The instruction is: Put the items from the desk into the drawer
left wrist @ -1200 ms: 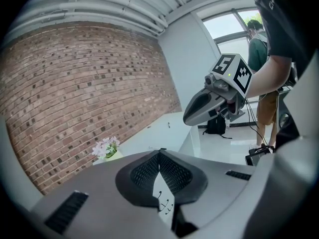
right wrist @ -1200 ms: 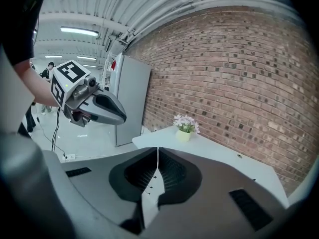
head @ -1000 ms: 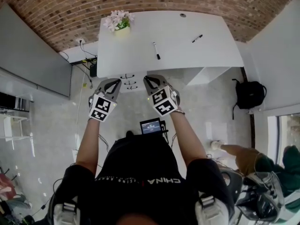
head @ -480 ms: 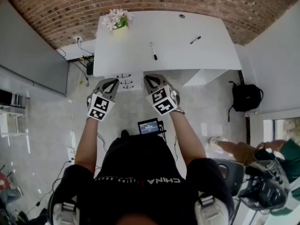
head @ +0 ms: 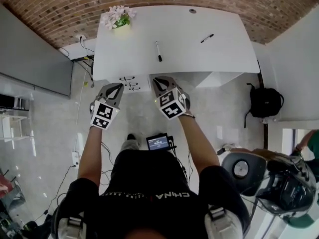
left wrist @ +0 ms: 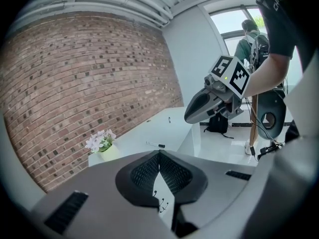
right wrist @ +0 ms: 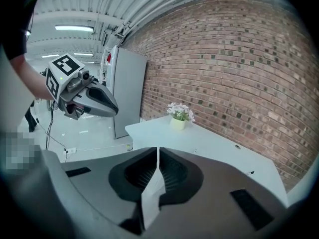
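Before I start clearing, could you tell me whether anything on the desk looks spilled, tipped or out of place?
Nothing stands out: the flower pot stands upright at a corner of the white desk, and the marker and the pen lie flat on it, apart.

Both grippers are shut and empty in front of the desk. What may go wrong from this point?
1. The drawers look closed and their handles are thin; the shut left gripper and right gripper must open first, or a jaw may slip off a handle.
2. The marker and the pen lie flat on the desk; they may roll or slip out of a grip.
3. The flower pot stands at the desk's corner and may tip if bumped.
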`<action>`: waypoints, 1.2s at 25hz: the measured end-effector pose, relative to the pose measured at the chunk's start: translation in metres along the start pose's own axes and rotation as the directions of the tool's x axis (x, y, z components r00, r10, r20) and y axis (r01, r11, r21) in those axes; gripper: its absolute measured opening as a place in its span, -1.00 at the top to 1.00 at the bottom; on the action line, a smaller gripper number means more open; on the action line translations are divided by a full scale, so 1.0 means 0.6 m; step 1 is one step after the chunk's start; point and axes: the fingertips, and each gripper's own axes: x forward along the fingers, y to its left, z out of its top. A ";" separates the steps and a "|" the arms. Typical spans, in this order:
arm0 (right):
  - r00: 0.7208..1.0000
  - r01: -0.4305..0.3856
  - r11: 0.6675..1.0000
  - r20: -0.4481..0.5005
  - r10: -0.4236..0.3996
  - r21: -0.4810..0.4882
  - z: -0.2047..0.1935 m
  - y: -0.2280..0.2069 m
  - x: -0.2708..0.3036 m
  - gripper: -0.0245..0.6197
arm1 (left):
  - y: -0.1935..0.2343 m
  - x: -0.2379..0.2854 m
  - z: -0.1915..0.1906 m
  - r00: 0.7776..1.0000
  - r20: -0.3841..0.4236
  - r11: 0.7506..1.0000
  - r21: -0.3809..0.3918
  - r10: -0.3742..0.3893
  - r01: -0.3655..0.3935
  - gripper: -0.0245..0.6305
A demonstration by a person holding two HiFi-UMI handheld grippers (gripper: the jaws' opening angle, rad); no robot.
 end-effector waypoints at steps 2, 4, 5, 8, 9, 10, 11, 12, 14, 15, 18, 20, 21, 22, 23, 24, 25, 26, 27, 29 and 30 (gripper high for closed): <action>1.000 0.009 1.000 -0.009 -0.009 0.012 -0.017 -0.016 0.015 0.87 | -0.006 0.013 -0.005 1.000 -0.004 1.000 -0.012 -0.001 0.001 0.89; 1.000 0.025 0.999 -0.019 -0.025 0.029 -0.034 -0.033 0.035 0.87 | -0.010 0.030 -0.014 1.000 -0.007 1.000 -0.020 -0.014 0.014 0.89; 0.999 0.035 0.999 -0.025 -0.034 0.039 -0.043 -0.042 0.048 0.87 | -0.012 0.041 -0.019 1.000 -0.007 0.999 -0.020 -0.025 0.025 0.89; 0.997 0.067 0.995 -0.049 -0.063 0.075 -0.071 -0.073 0.098 0.87 | -0.009 0.085 -0.034 0.998 -0.011 0.998 -0.001 -0.068 0.068 0.89; 0.996 0.077 0.993 -0.057 -0.072 0.090 -0.078 -0.083 0.118 0.87 | -0.004 0.100 -0.039 0.997 -0.013 0.997 0.003 -0.081 0.081 0.89; 0.995 0.088 0.991 -0.066 -0.081 0.104 -0.084 -0.092 0.139 0.87 | 0.003 0.114 -0.044 0.996 -0.012 0.996 0.004 -0.093 0.093 0.89; 0.993 0.098 0.989 -0.077 -0.090 0.115 -0.090 -0.101 0.158 0.87 | 0.010 0.127 -0.050 0.995 -0.011 0.995 0.000 -0.103 0.103 0.89; 0.991 0.109 0.986 -0.087 -0.098 0.124 -0.097 -0.109 0.178 0.87 | 0.016 0.139 -0.056 0.994 -0.008 0.994 -0.007 -0.112 0.112 0.89; 0.988 0.129 0.981 -0.104 -0.115 0.142 -0.113 -0.127 0.216 0.86 | 0.026 0.160 -0.070 0.992 -0.004 0.992 -0.025 -0.122 0.122 0.89; 0.986 0.138 0.979 -0.112 -0.121 0.151 -0.121 -0.135 0.235 0.86 | 0.030 0.169 -0.078 0.992 -0.004 0.991 -0.034 -0.126 0.126 0.89; 0.981 0.160 0.971 -0.140 -0.136 0.180 -0.139 -0.164 0.283 0.69 | 0.041 0.186 -0.103 0.991 -0.013 0.989 -0.063 -0.134 0.133 0.89; 0.976 0.178 0.965 -0.161 -0.148 0.193 -0.149 -0.183 0.313 0.62 | 0.048 0.192 -0.119 0.990 -0.023 0.988 -0.080 -0.137 0.134 0.89; 0.973 0.188 0.962 -0.173 -0.154 0.198 -0.154 -0.193 0.327 0.60 | 0.053 0.193 -0.126 0.990 -0.028 0.987 -0.086 -0.136 0.133 0.89; 0.969 0.198 0.959 -0.189 -0.161 0.202 -0.160 -0.203 0.341 0.59 | 0.058 0.195 -0.132 0.990 -0.032 0.987 -0.092 -0.135 0.132 0.89; 0.964 0.209 0.956 -0.206 -0.167 0.206 -0.166 -0.212 0.354 0.59 | 0.063 0.195 -0.137 0.990 -0.036 0.987 -0.098 -0.133 0.129 0.89; 0.960 0.219 0.953 -0.222 -0.172 0.209 -0.170 -0.221 0.367 0.59 | 0.069 0.195 -0.142 0.991 -0.040 0.987 -0.103 -0.131 0.126 0.89; 0.956 0.228 0.951 -0.235 -0.177 0.211 -0.174 -0.228 0.380 0.59 | 0.075 0.194 -0.147 0.991 -0.045 0.987 -0.107 -0.127 0.122 0.89; 0.952 0.235 0.948 -0.247 -0.180 0.215 -0.176 -0.236 0.391 0.59 | 0.081 0.192 -0.152 0.991 -0.049 0.987 -0.112 -0.124 0.118 0.89; 0.949 0.241 0.945 -0.258 -0.182 0.219 -0.178 -0.243 0.402 0.59 | 0.086 0.191 -0.156 0.991 -0.053 0.987 -0.117 -0.120 0.113 0.89; 0.941 0.255 0.939 -0.283 -0.186 0.230 -0.185 -0.257 0.419 0.59 | 0.095 0.189 -0.163 0.992 -0.057 0.986 -0.127 -0.114 0.106 0.89; 0.936 0.262 0.935 -0.299 -0.186 0.240 -0.189 -0.262 0.425 0.59 | 0.099 0.188 -0.167 0.992 -0.059 0.986 -0.130 -0.112 0.103 0.89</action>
